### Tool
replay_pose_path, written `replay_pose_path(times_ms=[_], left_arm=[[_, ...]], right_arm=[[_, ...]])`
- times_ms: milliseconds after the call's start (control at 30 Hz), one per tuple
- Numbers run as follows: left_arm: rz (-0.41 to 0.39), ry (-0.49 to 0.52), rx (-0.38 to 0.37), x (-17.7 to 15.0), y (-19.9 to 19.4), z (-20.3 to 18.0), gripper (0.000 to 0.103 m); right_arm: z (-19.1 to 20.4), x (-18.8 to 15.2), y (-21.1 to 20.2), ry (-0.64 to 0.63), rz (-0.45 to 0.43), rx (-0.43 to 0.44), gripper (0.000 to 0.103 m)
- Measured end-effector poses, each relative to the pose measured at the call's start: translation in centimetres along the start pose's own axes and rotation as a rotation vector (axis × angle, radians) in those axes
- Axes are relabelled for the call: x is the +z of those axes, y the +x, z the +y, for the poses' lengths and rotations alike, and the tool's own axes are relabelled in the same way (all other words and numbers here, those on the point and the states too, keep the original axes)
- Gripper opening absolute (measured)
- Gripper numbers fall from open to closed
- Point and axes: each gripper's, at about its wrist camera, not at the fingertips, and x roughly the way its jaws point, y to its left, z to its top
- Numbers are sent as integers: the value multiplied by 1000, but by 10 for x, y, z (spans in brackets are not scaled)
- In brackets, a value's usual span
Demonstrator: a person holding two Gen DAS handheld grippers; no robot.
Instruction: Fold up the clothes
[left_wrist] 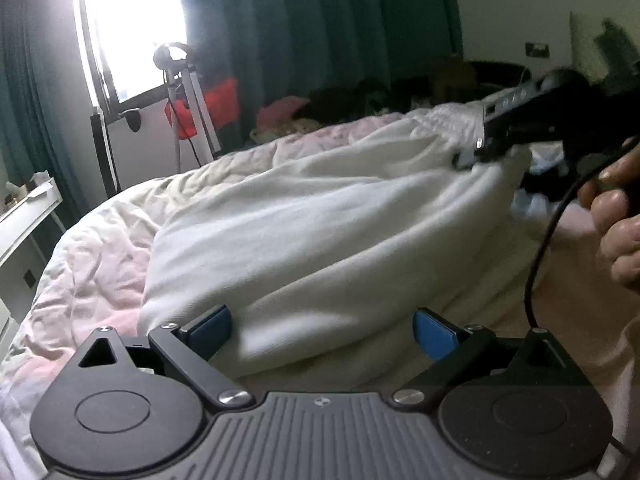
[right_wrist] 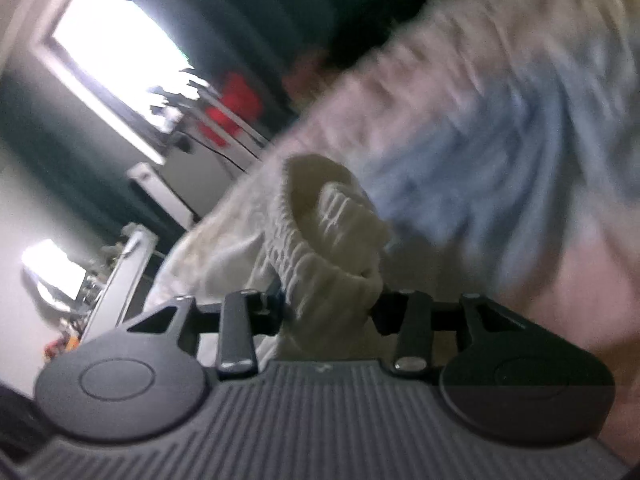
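A white garment (left_wrist: 320, 224) lies spread over the bed, pulled up towards the far right. My left gripper (left_wrist: 322, 334) is open, its blue pads either side of the garment's near edge, which lies between them. My right gripper (left_wrist: 476, 152) shows in the left wrist view at the upper right, shut on the garment's far end and lifting it. In the right wrist view my right gripper (right_wrist: 332, 308) is shut on the garment's ribbed, elastic white hem (right_wrist: 320, 232). That view is tilted and blurred.
A crumpled pink and white bedsheet (left_wrist: 92, 264) covers the bed. A light blue cloth (right_wrist: 460, 168) lies beyond the hem. A tripod (left_wrist: 188, 100), a red item (left_wrist: 216, 104), a window and dark green curtains stand behind. A white shelf (left_wrist: 24, 216) is at the left.
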Motion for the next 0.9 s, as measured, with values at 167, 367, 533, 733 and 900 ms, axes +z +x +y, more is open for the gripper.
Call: replay_pose_path(times_ms=[167, 367, 533, 733, 900], left_arm=[[19, -28, -12, -2, 3, 3, 98], [34, -81, -25, -1, 6, 10, 98], [53, -124, -25, -1, 10, 15, 98], [66, -149, -33, -2, 11, 17, 98], [55, -208, -63, 1, 2, 27, 98]], right_arm=[[-19, -6, 13, 77, 42, -52, 86], [-43, -15, 27, 220, 119, 13, 92], [-31, -11, 20, 204, 118, 179, 93], [-44, -19, 34, 254, 168, 110, 91], [-23, -22, 36, 105, 187, 71, 79]])
